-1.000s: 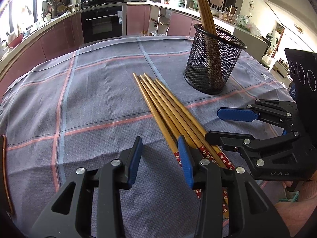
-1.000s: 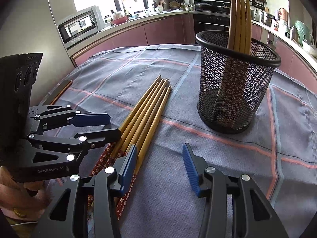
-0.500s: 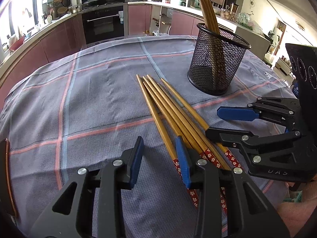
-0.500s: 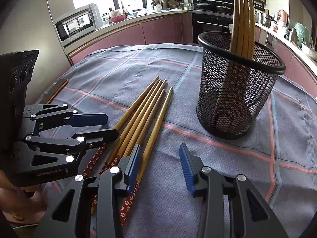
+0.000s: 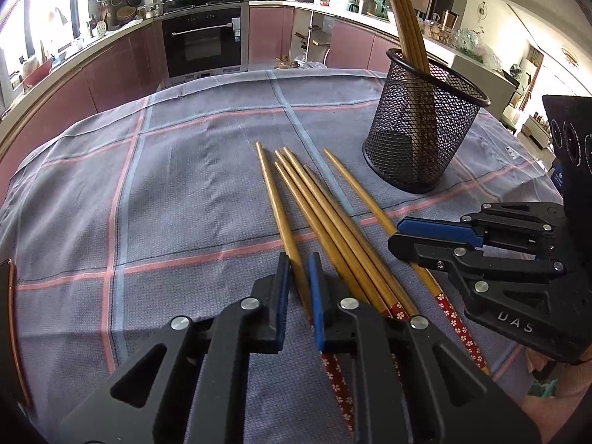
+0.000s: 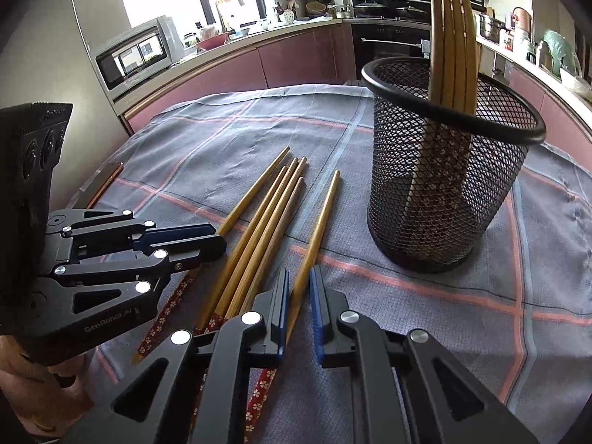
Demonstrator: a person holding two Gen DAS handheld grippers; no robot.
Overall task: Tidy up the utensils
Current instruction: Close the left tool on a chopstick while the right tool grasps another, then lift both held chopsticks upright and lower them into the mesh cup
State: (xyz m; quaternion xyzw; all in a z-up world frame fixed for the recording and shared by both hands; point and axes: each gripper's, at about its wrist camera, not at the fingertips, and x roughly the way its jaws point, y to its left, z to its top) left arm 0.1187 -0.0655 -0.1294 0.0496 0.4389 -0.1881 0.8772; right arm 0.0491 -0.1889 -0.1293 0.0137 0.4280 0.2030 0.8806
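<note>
Now the left gripper [image 5: 296,281] has just been closing and grips the leftmost wooden chopstick with red flowered end [image 5: 275,199]. Likewise, the right gripper [image 6: 298,288] pinches the rightmost chopstick [image 6: 320,218]. Each should lift straight up, tip last, before swinging to the black mesh holder [image 6: 444,192] beyond on the checked grey tablecloth [image 5: 185,185].

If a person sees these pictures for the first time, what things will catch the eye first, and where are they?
First, the two black grippers with blue pads: the left gripper and the right gripper have each just closed on one outer chopstick of the loose row of chopsticks lying on the checked tablecloth. Behind them, toward the right, stands a black mesh holder with several chopsticks already upright in it.
</note>
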